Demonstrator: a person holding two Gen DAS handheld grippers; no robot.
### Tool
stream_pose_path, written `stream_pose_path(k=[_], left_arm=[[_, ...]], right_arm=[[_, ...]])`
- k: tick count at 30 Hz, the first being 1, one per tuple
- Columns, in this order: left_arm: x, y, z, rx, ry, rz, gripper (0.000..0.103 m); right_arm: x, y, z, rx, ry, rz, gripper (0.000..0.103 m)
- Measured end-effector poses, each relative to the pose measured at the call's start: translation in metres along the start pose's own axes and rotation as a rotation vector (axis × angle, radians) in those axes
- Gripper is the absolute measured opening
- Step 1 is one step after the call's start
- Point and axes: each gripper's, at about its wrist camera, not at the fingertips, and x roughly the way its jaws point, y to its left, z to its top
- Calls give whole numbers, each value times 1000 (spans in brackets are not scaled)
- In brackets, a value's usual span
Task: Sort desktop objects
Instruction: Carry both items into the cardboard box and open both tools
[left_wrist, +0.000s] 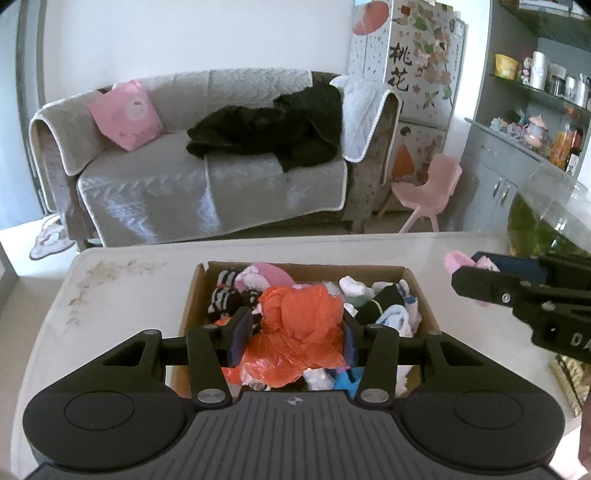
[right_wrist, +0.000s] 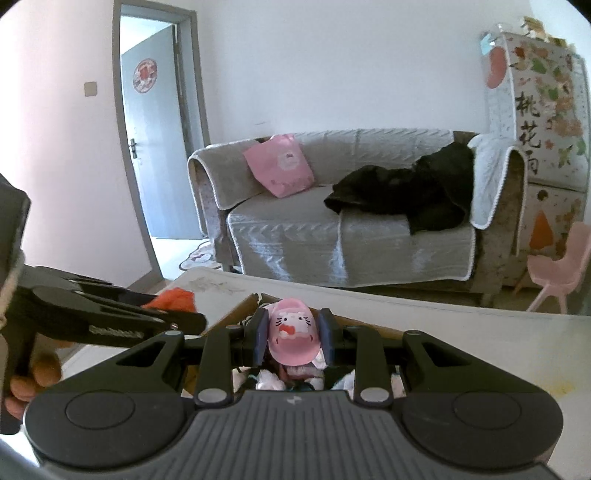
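Note:
My left gripper is shut on a crumpled orange plastic bag, lifted just above an open cardboard box full of socks and small clothes. My right gripper is shut on a small pink slipper with a cartoon cat face, held over the same box. In the left wrist view the right gripper shows at the right edge with the pink slipper's tip sticking out. In the right wrist view the left gripper shows at the left with the orange bag and a hand on its handle.
The box stands on a white table with stains at its far left corner. Beyond it are a grey sofa with a pink cushion and dark clothing, a pink child's chair, a decorated fridge and grey shelves. A glass tank sits at the right.

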Motion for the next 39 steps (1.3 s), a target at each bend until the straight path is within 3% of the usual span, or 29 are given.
stream_pose_path(k=[17,39], left_arm=[[71,20,-6,37,63,-23,55],[121,22,-15,35,132,-61,55]], right_arm=[[54,-19,-14,76,149,122,26],[93,-29,-24,67,263,120,26]])
